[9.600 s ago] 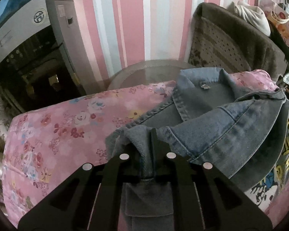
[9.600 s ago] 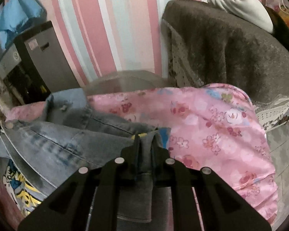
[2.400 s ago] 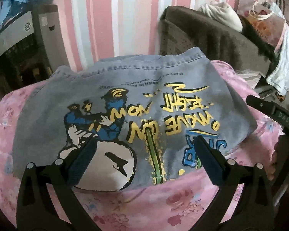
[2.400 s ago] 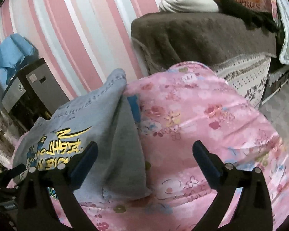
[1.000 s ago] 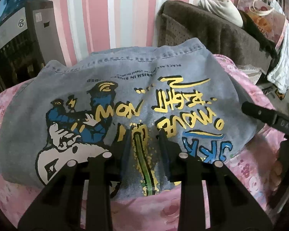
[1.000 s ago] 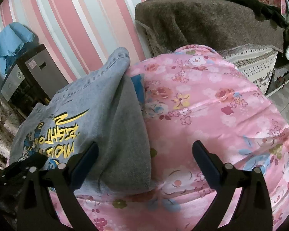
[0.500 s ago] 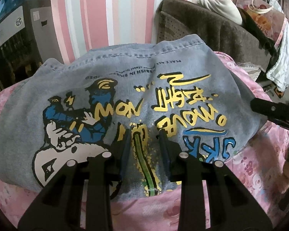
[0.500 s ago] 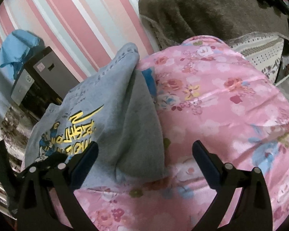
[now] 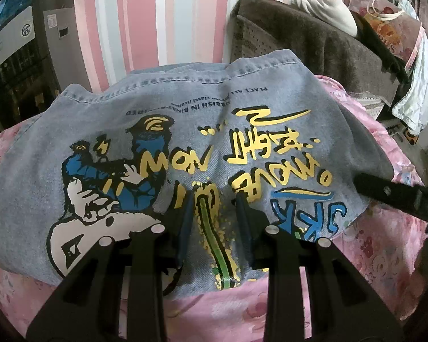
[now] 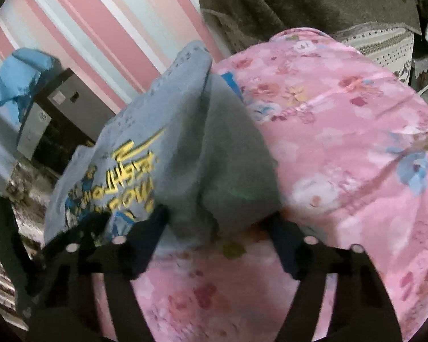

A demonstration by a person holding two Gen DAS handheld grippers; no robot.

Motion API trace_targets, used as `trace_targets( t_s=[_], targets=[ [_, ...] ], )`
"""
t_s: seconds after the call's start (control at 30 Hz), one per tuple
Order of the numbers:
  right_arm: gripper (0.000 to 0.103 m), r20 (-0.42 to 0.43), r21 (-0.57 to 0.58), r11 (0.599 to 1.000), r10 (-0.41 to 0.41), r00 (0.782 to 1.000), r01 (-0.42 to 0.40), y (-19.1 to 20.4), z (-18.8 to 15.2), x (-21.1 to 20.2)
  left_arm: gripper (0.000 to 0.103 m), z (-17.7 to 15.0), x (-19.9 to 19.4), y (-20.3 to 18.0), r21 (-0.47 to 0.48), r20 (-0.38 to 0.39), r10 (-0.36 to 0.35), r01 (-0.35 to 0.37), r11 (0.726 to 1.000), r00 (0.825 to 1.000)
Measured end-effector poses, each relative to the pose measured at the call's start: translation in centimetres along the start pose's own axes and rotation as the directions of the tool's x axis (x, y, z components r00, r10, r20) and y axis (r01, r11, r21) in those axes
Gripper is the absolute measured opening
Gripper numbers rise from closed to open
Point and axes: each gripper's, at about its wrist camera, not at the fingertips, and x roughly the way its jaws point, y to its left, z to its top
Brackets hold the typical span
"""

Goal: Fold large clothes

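A folded denim jacket (image 9: pixel 185 131) lies back-up on the pink floral cover (image 9: pixel 385 250), showing a blue cartoon figure and yellow lettering. My left gripper (image 9: pixel 214 208) rests on its near hem, jaws narrowed around a ridge of printed denim. My right gripper (image 10: pixel 216 225) is part open at the jacket's right near corner (image 10: pixel 214 154), fingers either side of the cloth edge; it also shows as a black bar at the right of the left wrist view (image 9: pixel 396 196). The right view is blurred.
A brown blanket-covered chair (image 9: pixel 328 45) with a white garment stands behind right. A grey and black cabinet (image 9: pixel 28 57) stands at the left under a blue cloth (image 10: pixel 22 79). Striped wall behind. Bags and white cloth (image 9: pixel 413 85) hang far right.
My right gripper has narrowed from wide open and moved in onto the jacket's right corner. My left gripper stays narrowed on the near hem since a second ago.
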Motion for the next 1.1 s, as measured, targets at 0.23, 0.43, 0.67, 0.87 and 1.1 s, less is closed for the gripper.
trace_targets(
  t_s=[0.23,0.43,0.67,0.87,1.1],
  targets=[
    [0.070,0.025,0.008,1.000,-0.016,1.000,0.016,1.0,1.2,1.4,0.029,-0.1,0.0,-0.2,0.013,0.001,0.014,-0.014,1.000,1.000],
    [0.071,0.069,-0.007,1.000,0.002,0.998,-0.001,1.3,1.4,1.7,0.029,-0.1,0.0,-0.2,0.016,0.002,0.015,-0.015,1.000,1.000],
    [0.069,0.100,-0.083,0.996,0.039,0.994,-0.031,1.8,1.8,0.9,0.029,-0.1,0.2,-0.3,0.011,-0.001,0.013,-0.013,1.000,1.000],
    [0.086,0.036,-0.085,0.996,0.001,0.999,0.002,2.8,2.3,3.2,0.029,-0.1,0.2,-0.3,0.011,-0.001,0.009,-0.009,1.000,1.000],
    [0.051,0.087,-0.138,0.990,0.019,0.996,-0.007,2.4,2.8,2.2,0.029,-0.1,0.2,-0.3,0.008,-0.003,0.007,-0.007,1.000,1.000]
  ],
)
